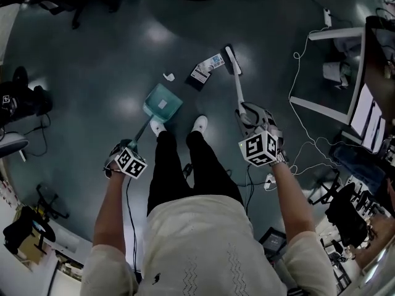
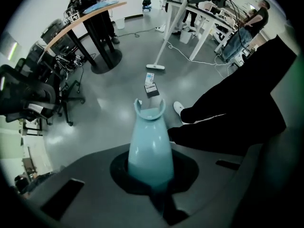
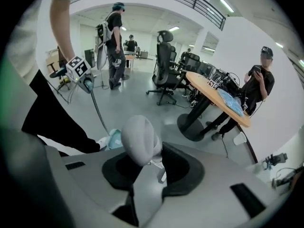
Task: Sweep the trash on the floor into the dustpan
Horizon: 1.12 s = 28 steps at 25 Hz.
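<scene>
Dark, glossy grey floor underfoot, ringed by black office chairs and a wood-topped desk. Left gripper clamped tight on the pale teal plastic handle of a long-stemmed teal dustpan, pan set low just ahead of the white left shoe; lip flat on the floor or lifted, impossible to tell. Right gripper closed round the rounded grey-white top of a long white broom, its dark head planted just beside a flat dark-and-white printed packet; touching or not, unclear. Small white crumpled scrap lying apart from the packet, just beyond the pan's far edge. Nothing swept into the pan so far, only a pale patch inside, possibly a label.

Likely trouble from here, as a guess:
- flat packet slipping under the bristles, or jamming against a raised lip rather than riding in
- light scrap flicked wide of the mouth by too brisk a stroke
- pan skating backwards under the push, steadied only from the far end of its stem

Best kept slow, low and aimed squarely at the pan.
</scene>
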{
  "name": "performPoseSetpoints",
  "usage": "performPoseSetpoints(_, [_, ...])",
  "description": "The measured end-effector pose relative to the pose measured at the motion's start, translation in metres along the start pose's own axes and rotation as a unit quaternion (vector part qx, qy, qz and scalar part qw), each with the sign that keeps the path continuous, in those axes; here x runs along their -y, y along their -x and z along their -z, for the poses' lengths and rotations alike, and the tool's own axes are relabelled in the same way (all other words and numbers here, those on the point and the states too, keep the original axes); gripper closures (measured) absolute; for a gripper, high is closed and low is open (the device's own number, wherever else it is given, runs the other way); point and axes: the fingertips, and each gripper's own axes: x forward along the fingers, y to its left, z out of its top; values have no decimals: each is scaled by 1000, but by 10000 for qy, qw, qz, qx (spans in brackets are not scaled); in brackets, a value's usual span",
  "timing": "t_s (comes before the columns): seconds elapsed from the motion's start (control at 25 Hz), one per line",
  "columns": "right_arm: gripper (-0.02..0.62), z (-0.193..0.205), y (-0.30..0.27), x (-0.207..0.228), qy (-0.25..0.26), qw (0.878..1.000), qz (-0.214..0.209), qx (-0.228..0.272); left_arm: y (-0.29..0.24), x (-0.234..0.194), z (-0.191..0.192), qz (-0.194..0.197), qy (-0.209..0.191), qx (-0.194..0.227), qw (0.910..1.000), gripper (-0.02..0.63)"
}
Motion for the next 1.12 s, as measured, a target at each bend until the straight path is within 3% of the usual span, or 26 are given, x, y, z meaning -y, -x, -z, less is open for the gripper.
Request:
performPoseSetpoints(0.48, [476, -110, 11, -111, -1101, 9888, -644, 779, -13, 2, 24, -101, -90, 229, 9996, 589])
performPoseSetpoints(0.8, [476, -156, 37, -187, -869, 9758, -1646, 1147, -15, 10, 38, -5, 176, 303, 9994, 589])
performPoseSetpoints(1.12, [476, -183, 60, -210, -454, 9643, -2211, 1385, -21, 22, 36, -24, 461, 349, 9983, 589])
